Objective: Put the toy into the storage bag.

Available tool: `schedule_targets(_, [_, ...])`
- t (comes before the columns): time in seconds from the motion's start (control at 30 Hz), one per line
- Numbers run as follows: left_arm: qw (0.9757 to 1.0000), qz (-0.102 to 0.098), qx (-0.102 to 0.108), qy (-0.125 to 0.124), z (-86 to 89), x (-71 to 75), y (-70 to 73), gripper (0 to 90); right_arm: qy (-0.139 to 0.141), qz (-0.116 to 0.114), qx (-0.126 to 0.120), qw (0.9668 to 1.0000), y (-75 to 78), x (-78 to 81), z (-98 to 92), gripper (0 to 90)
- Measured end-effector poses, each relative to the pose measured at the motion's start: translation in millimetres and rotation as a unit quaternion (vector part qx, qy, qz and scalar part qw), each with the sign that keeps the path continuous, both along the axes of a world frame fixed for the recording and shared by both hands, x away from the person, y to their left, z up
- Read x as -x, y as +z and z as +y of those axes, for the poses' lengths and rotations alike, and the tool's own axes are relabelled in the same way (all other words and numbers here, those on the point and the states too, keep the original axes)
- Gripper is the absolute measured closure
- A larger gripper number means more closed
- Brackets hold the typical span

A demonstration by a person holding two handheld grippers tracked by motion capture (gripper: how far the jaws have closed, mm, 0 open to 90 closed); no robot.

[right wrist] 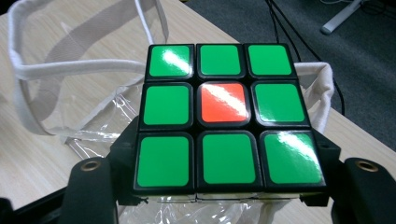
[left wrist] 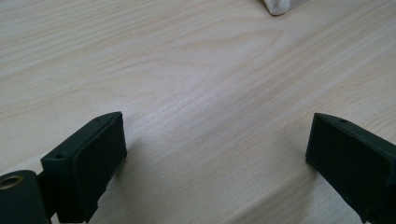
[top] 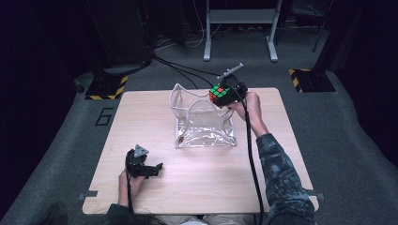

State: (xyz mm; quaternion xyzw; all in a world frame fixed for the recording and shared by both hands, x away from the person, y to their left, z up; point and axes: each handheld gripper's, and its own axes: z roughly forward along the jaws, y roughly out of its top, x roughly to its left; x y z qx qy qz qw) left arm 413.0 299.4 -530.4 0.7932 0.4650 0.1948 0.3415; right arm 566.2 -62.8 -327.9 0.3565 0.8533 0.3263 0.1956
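Left gripper [top: 157, 168] rests released on the table [top: 197, 183]; right gripper [top: 225, 96] clamps the cube [top: 219, 93] above the bag [top: 204, 124].

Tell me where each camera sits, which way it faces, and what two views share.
High view: above the person's side, looking forward and down on the table; forearms and both hand-held grippers show.
Left gripper view: on the left hand-held gripper, facing bare tabletop; its open jaws show.
Right gripper view: on the right hand-held gripper, facing the cube it grips above the clear bag.
Shared: cube and bag also show in the high view.
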Motion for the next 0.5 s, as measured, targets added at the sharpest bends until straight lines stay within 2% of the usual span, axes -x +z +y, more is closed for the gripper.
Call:
schedule_targets(0.17, [1.0000,0.000,0.002,0.001,-0.2,0.1,-0.2,4.7,-0.011,-0.001,0.013,0.9999,-6.4,-6.3,1.5,33.1])
schedule_targets(0.37, [1.0000,0.001,-0.001,0.000,0.0,0.1,0.1,4.7,-0.026,0.011,0.017,0.9995,-12.5,-10.2,2.6,33.1])
schedule_targets(0.5, [1.0000,0.000,0.002,0.001,-0.2,0.1,-0.2,4.7,-0.035,0.010,0.022,0.9991,-17.9,-14.3,2.3,33.1])
